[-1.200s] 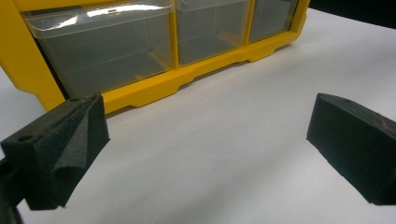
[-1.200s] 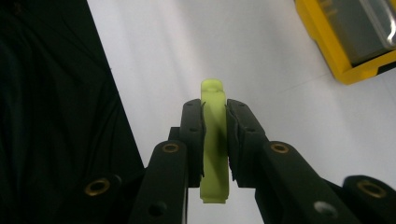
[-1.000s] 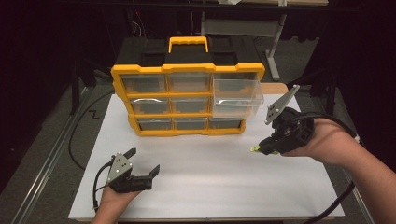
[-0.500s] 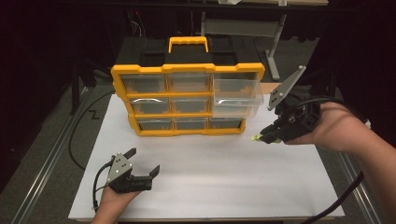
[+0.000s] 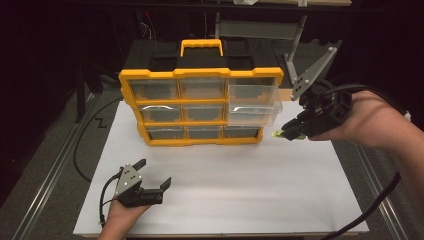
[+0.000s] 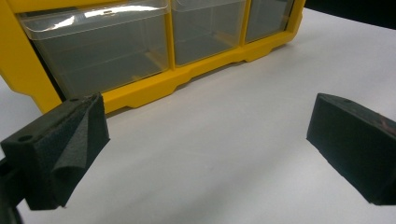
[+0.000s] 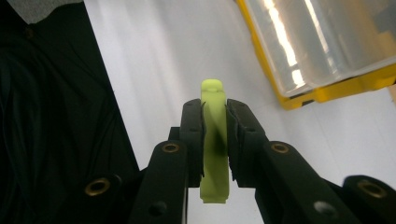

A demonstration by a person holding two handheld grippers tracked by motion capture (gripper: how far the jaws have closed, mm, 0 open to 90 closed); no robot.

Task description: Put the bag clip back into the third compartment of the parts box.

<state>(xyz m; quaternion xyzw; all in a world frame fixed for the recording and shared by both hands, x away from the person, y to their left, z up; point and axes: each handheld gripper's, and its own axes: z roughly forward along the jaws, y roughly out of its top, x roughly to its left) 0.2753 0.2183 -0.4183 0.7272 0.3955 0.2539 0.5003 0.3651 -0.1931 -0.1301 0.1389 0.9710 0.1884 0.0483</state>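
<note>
A yellow organizer [image 5: 200, 107] with clear drawers stands at the back of the white board. Its top right drawer [image 5: 252, 105] is pulled out. My right gripper [image 5: 290, 132] hovers just right of that drawer, shut on a small lime-green piece [image 5: 280, 134]. The right gripper view shows the lime-green piece [image 7: 214, 140] clamped flat between the two jaws, with the pulled-out drawer [image 7: 322, 42] at upper right. My left gripper [image 5: 152, 176] rests near the board's front left, jaws wide apart and empty. Its pads [image 6: 60, 149] face the organizer's bottom row [image 6: 187, 42].
The white board [image 5: 240, 185] covers the table, with dark floor around it. A black cable [image 5: 85, 145] trails off the left side. A grey metal frame [image 5: 265, 30] stands behind the organizer. A cable [image 5: 380, 205] hangs from the right gripper along the board's right edge.
My right gripper has risen and moved toward the pulled-out drawer, still holding the lime-green piece. The left gripper has stayed put.
</note>
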